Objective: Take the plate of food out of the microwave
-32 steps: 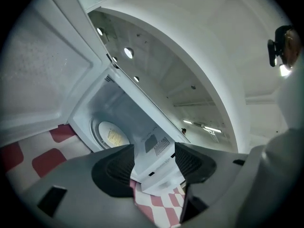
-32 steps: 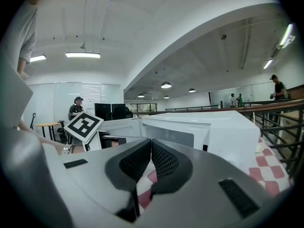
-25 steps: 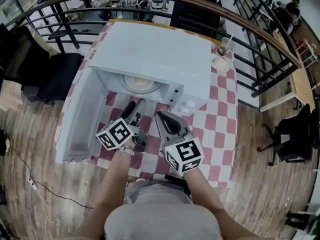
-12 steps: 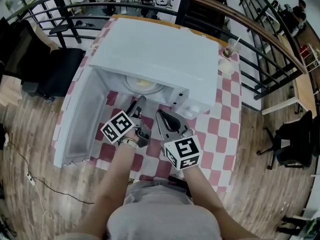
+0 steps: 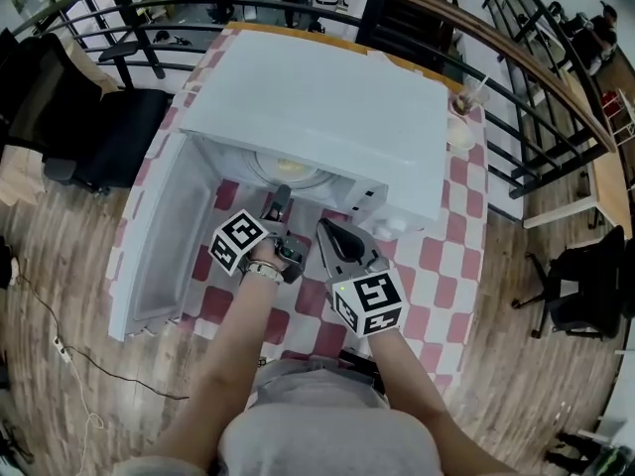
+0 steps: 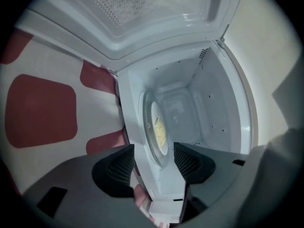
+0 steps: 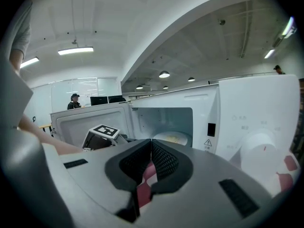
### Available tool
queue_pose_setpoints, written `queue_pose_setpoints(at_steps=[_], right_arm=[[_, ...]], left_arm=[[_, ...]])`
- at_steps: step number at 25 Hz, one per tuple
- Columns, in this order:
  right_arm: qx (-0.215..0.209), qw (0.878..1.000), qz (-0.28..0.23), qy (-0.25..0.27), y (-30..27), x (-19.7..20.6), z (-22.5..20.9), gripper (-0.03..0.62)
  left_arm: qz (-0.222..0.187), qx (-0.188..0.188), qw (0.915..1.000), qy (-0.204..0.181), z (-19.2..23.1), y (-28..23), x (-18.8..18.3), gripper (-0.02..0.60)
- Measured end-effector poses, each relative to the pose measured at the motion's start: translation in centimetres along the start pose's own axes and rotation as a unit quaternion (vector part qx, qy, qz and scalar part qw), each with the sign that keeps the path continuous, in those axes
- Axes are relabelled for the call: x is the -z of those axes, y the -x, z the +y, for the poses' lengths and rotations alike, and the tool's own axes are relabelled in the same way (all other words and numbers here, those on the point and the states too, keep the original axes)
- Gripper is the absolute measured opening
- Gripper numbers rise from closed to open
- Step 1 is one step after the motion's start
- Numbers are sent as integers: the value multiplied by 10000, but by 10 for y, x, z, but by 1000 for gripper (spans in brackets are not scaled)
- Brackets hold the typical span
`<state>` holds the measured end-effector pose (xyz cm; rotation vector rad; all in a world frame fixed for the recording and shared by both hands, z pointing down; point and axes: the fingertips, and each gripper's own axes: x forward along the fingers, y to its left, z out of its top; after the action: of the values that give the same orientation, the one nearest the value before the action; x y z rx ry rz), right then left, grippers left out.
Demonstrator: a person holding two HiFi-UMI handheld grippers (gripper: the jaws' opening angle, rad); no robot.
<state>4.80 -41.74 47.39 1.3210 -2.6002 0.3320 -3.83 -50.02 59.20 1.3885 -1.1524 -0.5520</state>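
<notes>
Standing on the red-checked table (image 5: 446, 256), the white microwave (image 5: 317, 107) is seen with its door (image 5: 159, 236) swung wide. The plate of food (image 5: 288, 170) is seen inside, on the turntable. The left gripper (image 5: 281, 201) is held at the opening, jaws apart; the right gripper (image 5: 325, 228) is held beside it, jaws together.

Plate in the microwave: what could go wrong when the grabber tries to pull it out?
1. The open left gripper is rolled sideways, and the front edge of the microwave lines up between its jaws. It might bump that before reaching the plate.
2. Pinched by one rim, the plate could tip and spill its food.
3. The right gripper is shut and outside the opening, so it may not steady anything.
</notes>
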Motion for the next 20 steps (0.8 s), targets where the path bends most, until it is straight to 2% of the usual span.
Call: queue_pose_setpoints(at_steps=[5,11,15,20], right_arm=[[38,10000,31,-79,-5,4,-5,26],[75,9998,92,-149,-9,10,-10,26],[77,9997,132,-196,-12,13,-12,26],[54,9996,156,-229,-14,17,-10,26]], left_arm=[[-48,-110,9997,218,5,-12,-6,258],[-132,-482,9976,471,17,-24,-13,260],[-149,-615,9968,488,18,-27,-13,259],[-166,-1032,9922,679,25,-31,-14,290]])
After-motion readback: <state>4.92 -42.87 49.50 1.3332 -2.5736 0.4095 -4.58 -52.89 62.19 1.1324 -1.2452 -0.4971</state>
